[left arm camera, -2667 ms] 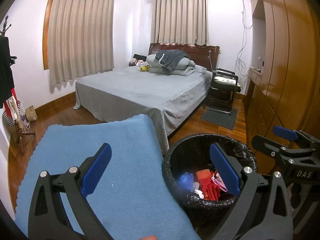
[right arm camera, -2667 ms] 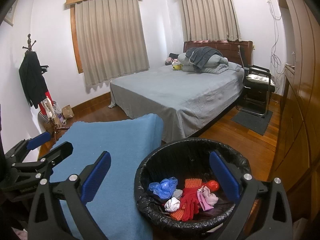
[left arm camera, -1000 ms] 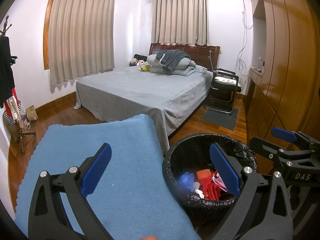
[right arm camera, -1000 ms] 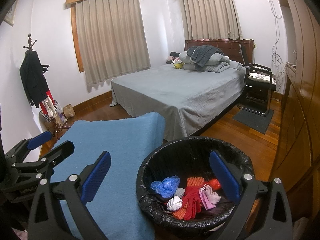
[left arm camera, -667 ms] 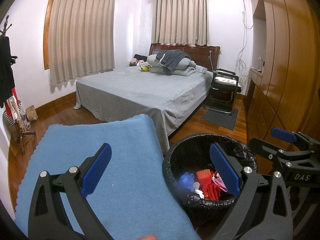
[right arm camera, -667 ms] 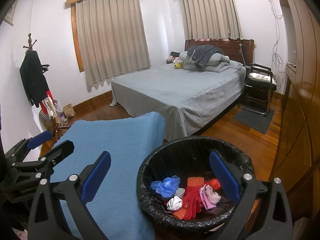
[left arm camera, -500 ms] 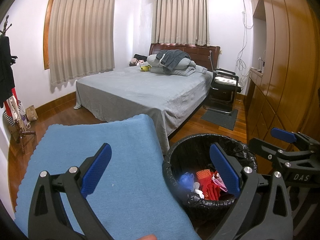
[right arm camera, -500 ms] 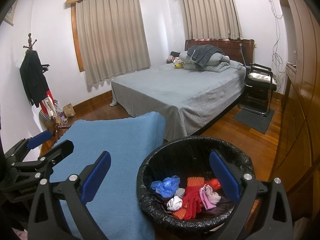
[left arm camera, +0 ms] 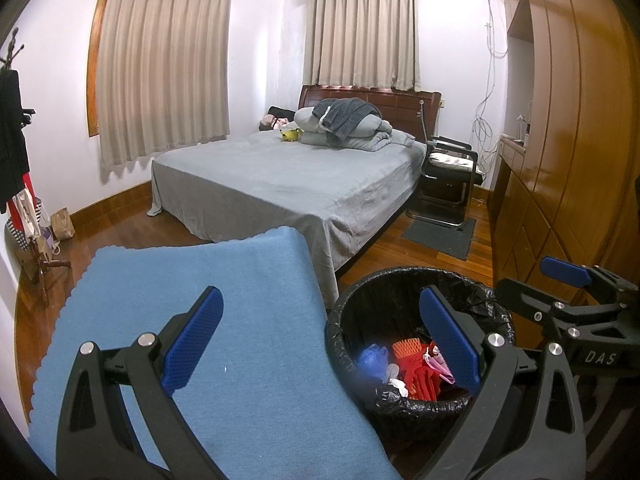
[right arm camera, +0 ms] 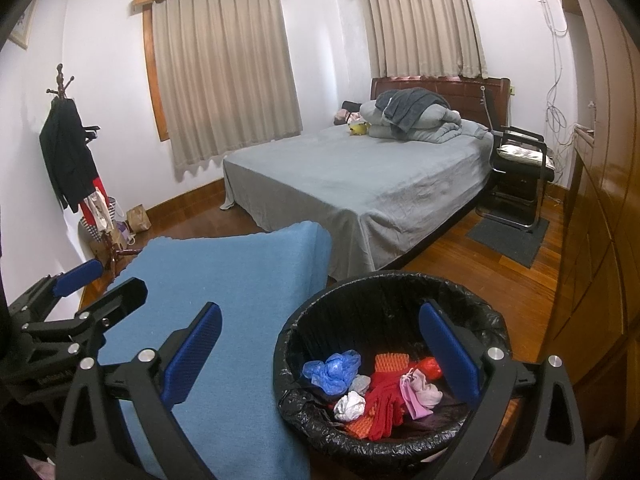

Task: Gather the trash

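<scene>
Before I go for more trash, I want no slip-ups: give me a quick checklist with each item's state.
1. Left hand-held gripper open, holding nothing: ok.
2. Right hand-held gripper open, holding nothing: ok.
3. Bin upright, liner over the rim: ok.
4. Collected trash lies inside the bin: ok.
5. Blue cloth free of trash: ok where visible.
6. Next piece of trash located: cannot tell.

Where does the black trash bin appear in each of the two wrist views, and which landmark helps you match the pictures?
Left wrist view: the bin sits lower right of centre, right of the blue cloth.
Right wrist view: the bin sits lower centre, again right of the blue cloth.
Shared landmark: the grey bed behind both.
</scene>
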{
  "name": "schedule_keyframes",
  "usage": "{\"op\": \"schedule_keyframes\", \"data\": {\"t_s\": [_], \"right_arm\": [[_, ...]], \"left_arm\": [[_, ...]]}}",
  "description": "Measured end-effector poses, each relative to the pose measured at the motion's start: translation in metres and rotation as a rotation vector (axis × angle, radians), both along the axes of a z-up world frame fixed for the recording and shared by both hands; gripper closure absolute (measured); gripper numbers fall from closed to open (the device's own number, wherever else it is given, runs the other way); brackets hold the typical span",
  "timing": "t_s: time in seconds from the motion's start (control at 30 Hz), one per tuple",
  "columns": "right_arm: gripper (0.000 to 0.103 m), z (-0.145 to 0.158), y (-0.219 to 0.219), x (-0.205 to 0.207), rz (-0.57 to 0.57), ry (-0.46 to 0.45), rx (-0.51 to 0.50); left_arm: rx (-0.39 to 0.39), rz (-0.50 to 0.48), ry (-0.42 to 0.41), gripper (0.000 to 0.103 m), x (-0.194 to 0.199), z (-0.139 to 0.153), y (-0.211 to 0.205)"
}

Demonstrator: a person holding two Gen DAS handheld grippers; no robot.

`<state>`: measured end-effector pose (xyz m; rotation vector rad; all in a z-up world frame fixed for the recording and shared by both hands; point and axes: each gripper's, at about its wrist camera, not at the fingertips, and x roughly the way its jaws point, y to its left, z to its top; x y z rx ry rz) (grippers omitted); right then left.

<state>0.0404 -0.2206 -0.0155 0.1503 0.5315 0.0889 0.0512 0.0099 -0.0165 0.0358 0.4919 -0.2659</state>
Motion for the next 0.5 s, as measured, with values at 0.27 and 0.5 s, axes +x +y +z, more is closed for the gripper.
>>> {"op": "schedule_keyframes", "data": {"t_s": [0.27, 0.5], "right_arm": [[0.006, 0.0000, 0.0002, -0.0005, 0.001, 0.002, 0.000], [0.006, 0.0003, 0.0014, -0.0008, 0.001, 0.002, 0.001]], "left_arm": [[-0.001, 0.004, 0.002, 0.007, 0.0004, 0.0024, 0.0017], [-0.002, 0.005, 0.002, 0.007, 0.0007, 0.0025, 0.0019]]}}
